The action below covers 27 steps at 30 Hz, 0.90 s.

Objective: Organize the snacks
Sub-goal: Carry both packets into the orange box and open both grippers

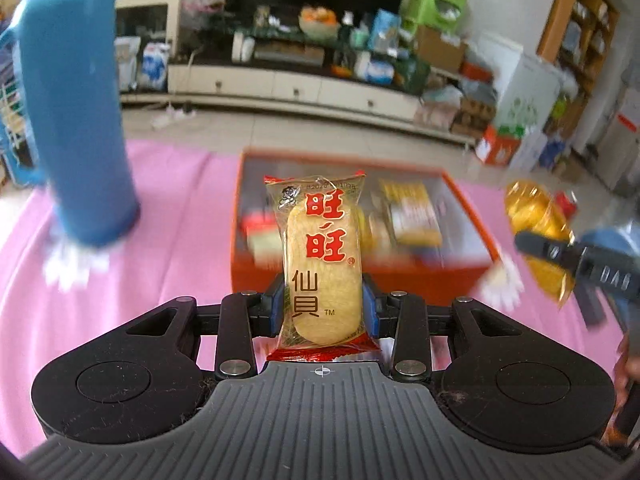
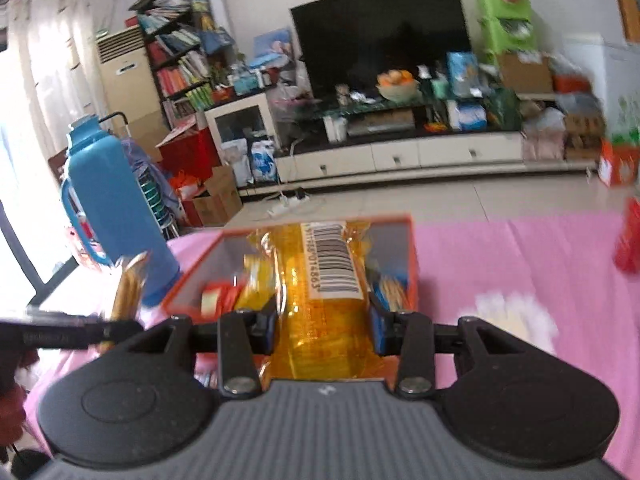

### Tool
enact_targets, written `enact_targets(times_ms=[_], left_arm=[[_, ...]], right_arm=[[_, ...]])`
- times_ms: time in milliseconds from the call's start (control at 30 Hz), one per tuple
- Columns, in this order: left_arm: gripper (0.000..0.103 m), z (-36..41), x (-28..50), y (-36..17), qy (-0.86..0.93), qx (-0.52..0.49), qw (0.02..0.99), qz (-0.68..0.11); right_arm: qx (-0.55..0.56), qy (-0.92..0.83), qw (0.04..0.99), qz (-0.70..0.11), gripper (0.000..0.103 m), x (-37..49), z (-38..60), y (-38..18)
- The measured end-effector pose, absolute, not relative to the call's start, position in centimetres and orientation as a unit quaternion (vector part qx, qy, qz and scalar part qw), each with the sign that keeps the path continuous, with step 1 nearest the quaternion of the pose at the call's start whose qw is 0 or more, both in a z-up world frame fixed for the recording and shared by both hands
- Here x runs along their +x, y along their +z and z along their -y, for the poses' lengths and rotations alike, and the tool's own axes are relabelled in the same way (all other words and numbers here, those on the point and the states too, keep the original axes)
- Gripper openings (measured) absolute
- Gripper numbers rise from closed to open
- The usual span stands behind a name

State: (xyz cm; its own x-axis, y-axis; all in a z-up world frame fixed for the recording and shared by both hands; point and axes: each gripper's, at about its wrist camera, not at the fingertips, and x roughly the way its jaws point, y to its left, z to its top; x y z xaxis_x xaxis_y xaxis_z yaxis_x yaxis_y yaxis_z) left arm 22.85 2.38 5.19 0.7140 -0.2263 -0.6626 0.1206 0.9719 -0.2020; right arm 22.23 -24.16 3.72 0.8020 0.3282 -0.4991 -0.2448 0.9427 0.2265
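Note:
My left gripper point(image 1: 323, 306) is shut on a clear rice cracker packet point(image 1: 320, 264) with red characters, held upright in front of the orange box point(image 1: 400, 278). The box holds several snack packets point(image 1: 412, 216). My right gripper point(image 2: 323, 322) is shut on an orange-yellow snack packet point(image 2: 320, 304) with a barcode label, held over the near edge of the orange box point(image 2: 412, 256). The right gripper and its packet point(image 1: 536, 220) also show at the right of the left wrist view. The left gripper's cracker packet point(image 2: 128, 284) shows at the left of the right wrist view.
A tall blue thermos point(image 1: 76, 120) stands on the pink tablecloth point(image 1: 180, 220) left of the box; it also shows in the right wrist view point(image 2: 112, 200). A red packet point(image 2: 630, 240) lies at the cloth's far right. A TV stand point(image 1: 288, 84) stands beyond the table.

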Motion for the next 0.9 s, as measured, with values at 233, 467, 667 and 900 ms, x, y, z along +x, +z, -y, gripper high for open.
enact_targets(times_ms=[233, 467, 667, 900], left_arm=[[0.0, -1.8, 33.0, 3.1, -0.086, -0.069, 0.922, -0.372], [0.0, -1.5, 36.6, -2.0, -0.079, -0.044, 0.907, -0.411], [0.028, -1.3, 34.7, -1.9, -0.069, -0.017, 0.918, -0.391], [0.051, -2.5, 27.0, 2.3, -0.063, -0.021, 0.936, -0.346]], right_arm=[[0.038, 0.179, 0.936, -0.301, 0.041, 32.1, 18.9, 1.0], [0.015, 0.191, 0.925, -0.33, 0.042, 34.8, 16.7, -3.3], [0.015, 0.193, 0.915, -0.354, 0.056, 34.5, 16.2, -4.8], [0.039, 0.171, 0.946, -0.274, 0.093, 28.0, 19.2, 0.8]])
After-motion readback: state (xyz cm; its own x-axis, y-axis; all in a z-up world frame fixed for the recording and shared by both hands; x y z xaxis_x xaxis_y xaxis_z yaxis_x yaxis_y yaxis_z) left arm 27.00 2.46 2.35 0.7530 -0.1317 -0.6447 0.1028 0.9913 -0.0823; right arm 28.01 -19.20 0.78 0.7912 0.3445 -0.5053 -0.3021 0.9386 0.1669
